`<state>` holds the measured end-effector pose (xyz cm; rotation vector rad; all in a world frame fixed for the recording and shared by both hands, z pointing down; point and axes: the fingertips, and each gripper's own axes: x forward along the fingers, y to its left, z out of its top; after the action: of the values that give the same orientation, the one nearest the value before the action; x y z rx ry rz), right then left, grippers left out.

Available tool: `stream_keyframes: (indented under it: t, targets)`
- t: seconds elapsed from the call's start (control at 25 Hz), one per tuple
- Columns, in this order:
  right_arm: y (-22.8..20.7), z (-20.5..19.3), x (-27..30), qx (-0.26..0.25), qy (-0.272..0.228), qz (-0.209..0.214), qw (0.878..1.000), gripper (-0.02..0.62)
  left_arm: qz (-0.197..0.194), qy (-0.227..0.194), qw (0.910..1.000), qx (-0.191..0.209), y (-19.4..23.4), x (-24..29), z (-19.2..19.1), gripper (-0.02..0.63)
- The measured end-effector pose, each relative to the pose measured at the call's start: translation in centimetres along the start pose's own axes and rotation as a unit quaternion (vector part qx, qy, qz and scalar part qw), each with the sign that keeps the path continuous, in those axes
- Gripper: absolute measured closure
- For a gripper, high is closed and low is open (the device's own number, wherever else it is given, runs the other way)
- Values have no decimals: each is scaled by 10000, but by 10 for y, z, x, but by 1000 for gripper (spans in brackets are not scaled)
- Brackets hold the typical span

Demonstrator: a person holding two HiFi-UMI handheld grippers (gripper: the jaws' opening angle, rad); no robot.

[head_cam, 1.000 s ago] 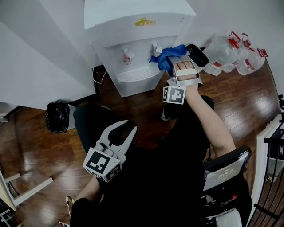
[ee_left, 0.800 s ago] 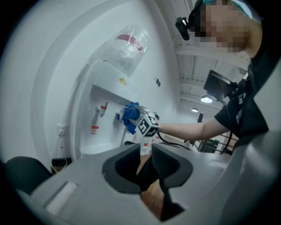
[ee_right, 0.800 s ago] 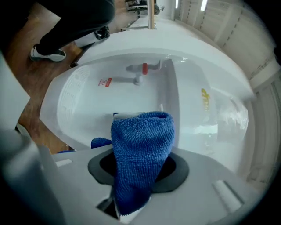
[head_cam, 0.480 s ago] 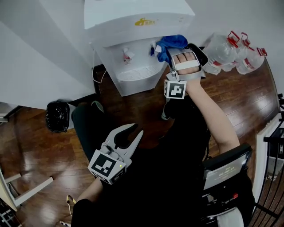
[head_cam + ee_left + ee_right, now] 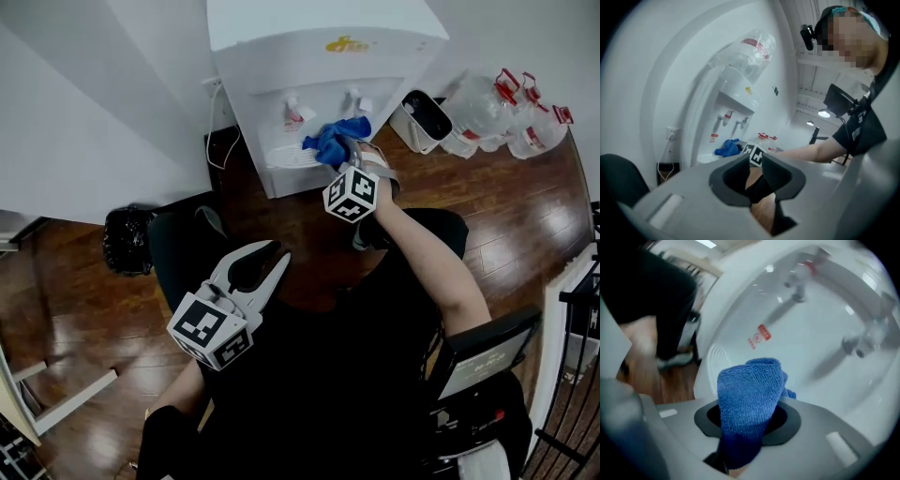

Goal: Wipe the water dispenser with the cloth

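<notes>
- Our right tool [image 5: 349,157] is clamped on the blue terry cloth [image 5: 328,142]. The cloth is bunched in the recess of the white floor-standing water dispenser [image 5: 309,56], below its taps [image 5: 293,106] and over the drip tray [image 5: 281,157].
- Our left tool [image 5: 265,265] hangs well apart, its jaws all but closed on nothing.
- We judge the cloth soft, light and floppy, so a pinch on its bunched middle leaves a loose pad for rubbing.
- The right tool view shows the pinch. Only the left tool view shows the clear bottle [image 5: 750,51] on top.
</notes>
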<state>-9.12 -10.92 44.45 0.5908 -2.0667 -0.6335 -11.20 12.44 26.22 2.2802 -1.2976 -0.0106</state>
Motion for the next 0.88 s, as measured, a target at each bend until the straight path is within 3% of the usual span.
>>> stream_keyframes:
  t: [0.04,0.12,0.2,0.28,0.48,0.56,0.68,0.76,0.84,0.88]
  targets:
    - [-7,15,-2,824,-214,2,9964,442,-34,13,10000,26,-2,-1,1,525]
    - [-26,35,-11,2161,-520,-237,9747,442,-95,77,9999,82,-11,-2,8,525]
    - [-43,47,-23,3027,-722,-575,9486,442,-190,125,9995,210,-20,-6,12,525]
    - [-55,58,-35,3385,-947,-891,9319,442,-208,166,9993,256,-22,-11,15,525]
    - [-105,90,-80,3505,-1654,-1776,9046,442,-256,133,9993,257,-11,-29,6,525]
    - [-121,105,-96,3454,-1939,-1949,8973,442,-286,79,9993,233,-8,-34,-1,525]
    - [-123,115,-102,3122,-2077,-2084,9033,442,-193,102,9996,198,-6,-37,-6,525]
    - [-117,110,-96,2589,-1948,-2291,9179,442,-153,95,9996,239,-5,-36,-4,525]
    - [-99,95,-74,1556,-1423,-2472,9457,442,-129,101,9995,259,-2,-32,-4,525]
    - [-85,85,-57,776,-990,-2547,9588,440,-98,131,9996,240,0,-30,-4,525]
